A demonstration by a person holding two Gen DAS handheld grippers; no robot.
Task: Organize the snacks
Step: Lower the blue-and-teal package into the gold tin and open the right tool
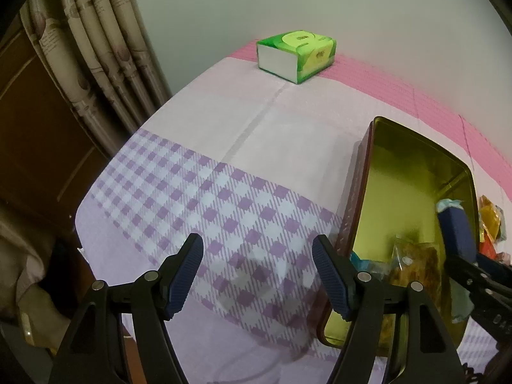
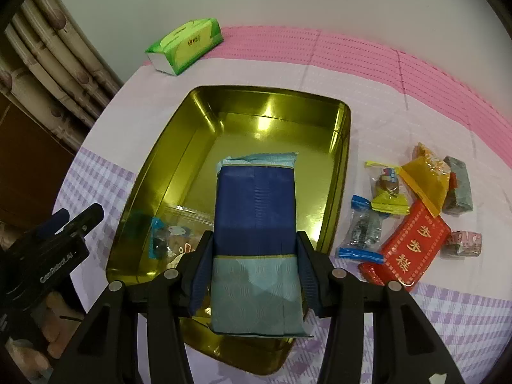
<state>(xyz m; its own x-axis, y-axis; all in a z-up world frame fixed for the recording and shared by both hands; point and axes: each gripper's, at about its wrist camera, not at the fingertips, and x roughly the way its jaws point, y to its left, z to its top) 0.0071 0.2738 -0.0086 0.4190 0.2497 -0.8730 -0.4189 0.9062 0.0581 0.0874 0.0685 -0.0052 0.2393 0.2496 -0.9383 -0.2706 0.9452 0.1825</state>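
Observation:
A gold tin (image 2: 179, 147) lies open on the table; it also shows in the left wrist view (image 1: 412, 172). My right gripper (image 2: 254, 256) is shut on a blue and teal snack packet (image 2: 256, 211) and holds it over the tin. A clear bag of snacks (image 2: 182, 233) and a small blue-ended candy (image 2: 157, 236) lie in the tin's near left corner. My left gripper (image 1: 257, 275) is open and empty over the checked cloth, left of the tin. Several loose snacks lie right of the tin, among them a red packet (image 2: 412, 249), a yellow packet (image 2: 424, 182) and a blue-ended candy (image 2: 363, 227).
A green tissue pack (image 1: 296, 54) sits at the table's far edge, also in the right wrist view (image 2: 185, 44). A curtain (image 1: 96, 48) and a brown cabinet (image 1: 38, 134) stand left of the table. The table's left edge (image 1: 96, 192) drops off beside my left gripper.

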